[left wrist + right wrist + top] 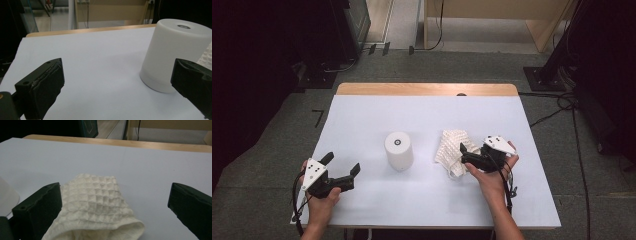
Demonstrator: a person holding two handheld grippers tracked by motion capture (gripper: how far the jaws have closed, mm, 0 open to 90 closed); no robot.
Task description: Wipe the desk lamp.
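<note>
With the right hand-held gripper [468, 154] spread wide over the cloth [96, 206], a shallow pinch could just bunch it up.

Between the right gripper's [113, 207] jaws lies a cream cloth [96, 207] of soft waffle weave, rough and matt. Ahead of the left gripper's [117, 85] jaws stands a white cylinder [172, 53], smooth matt plastic by its look. The jaws carry matt black pads [46, 86]. The surface [100, 62] is smooth, matt white, edged with pale wood.
</note>
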